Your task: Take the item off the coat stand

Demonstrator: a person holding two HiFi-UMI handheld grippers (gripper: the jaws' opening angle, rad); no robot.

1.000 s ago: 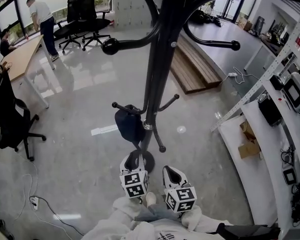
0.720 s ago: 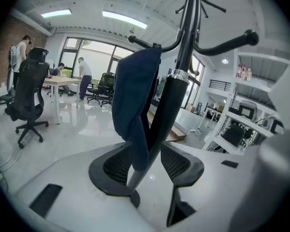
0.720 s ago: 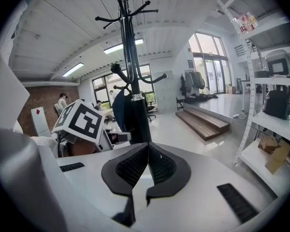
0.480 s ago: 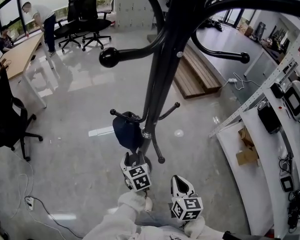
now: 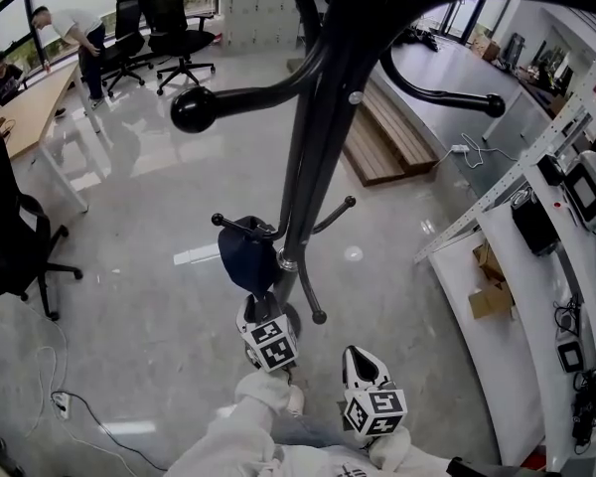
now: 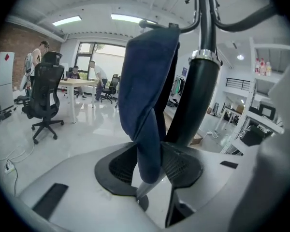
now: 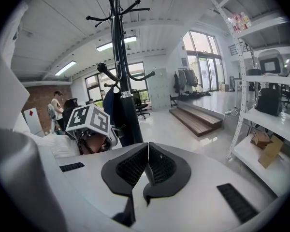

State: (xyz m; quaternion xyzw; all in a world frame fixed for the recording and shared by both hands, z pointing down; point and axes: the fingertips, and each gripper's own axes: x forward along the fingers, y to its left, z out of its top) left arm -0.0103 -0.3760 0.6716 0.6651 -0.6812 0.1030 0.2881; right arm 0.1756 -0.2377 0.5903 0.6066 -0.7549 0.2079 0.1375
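Observation:
A black coat stand (image 5: 313,147) rises in front of me, its pole (image 6: 200,95) close in the left gripper view. A dark navy cloth item (image 5: 246,256) hangs from a low hook on the stand's left side. My left gripper (image 5: 261,303) reaches up under it. The cloth's lower end (image 6: 147,95) hangs between the two pads while the jaws are closing, and the pads still stand apart. My right gripper (image 5: 361,358) hangs lower and to the right, shut and empty (image 7: 147,166), away from the stand (image 7: 121,81).
Black office chairs (image 5: 15,237) and a wooden desk (image 5: 25,107) with people stand at the left and back. A wooden platform (image 5: 382,137) lies behind the stand. White shelving (image 5: 536,217) with boxes and devices runs along the right. A cable (image 5: 65,400) trails over the floor.
My left gripper has risen and moved forward to the hanging cloth's lower end. My right gripper has dropped back toward me and to the right.

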